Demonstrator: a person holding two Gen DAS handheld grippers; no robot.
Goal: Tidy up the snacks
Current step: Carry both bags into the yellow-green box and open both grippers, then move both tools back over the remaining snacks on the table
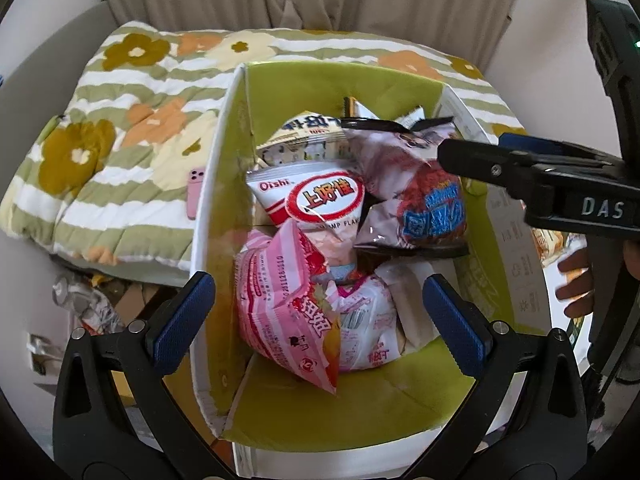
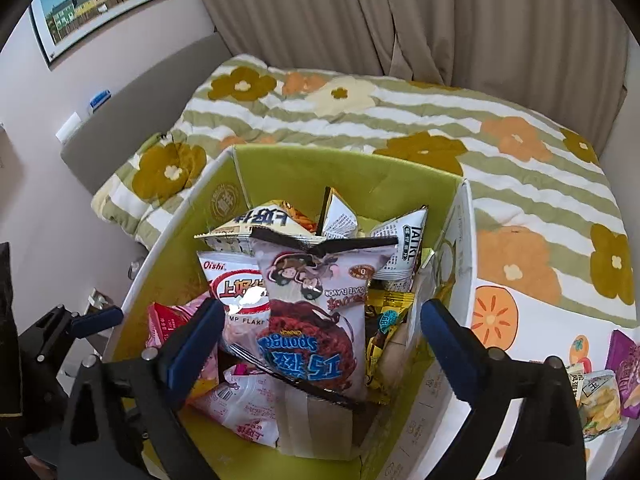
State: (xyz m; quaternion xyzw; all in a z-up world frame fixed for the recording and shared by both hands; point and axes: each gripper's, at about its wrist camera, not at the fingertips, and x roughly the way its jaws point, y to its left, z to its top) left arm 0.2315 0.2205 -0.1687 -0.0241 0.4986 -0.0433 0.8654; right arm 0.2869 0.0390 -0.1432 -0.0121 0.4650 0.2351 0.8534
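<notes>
Hovering both grippers, left gripper (image 1: 318, 320) and right gripper (image 2: 322, 340), jaws wide and empty, above the green box (image 2: 352, 168) on the bed (image 2: 520, 168), we should settle the leaning chocolate sponge bag (image 2: 316, 320) flat among the packets.

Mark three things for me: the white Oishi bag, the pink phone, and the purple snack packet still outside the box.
Oishi bag (image 1: 316, 200): left wrist view, on its red-ringed logo.
Pink phone (image 1: 195, 194): left wrist view, on its back, below the camera lenses.
Purple snack packet (image 2: 628, 372): right wrist view, on its front face at the frame's edge.
</notes>
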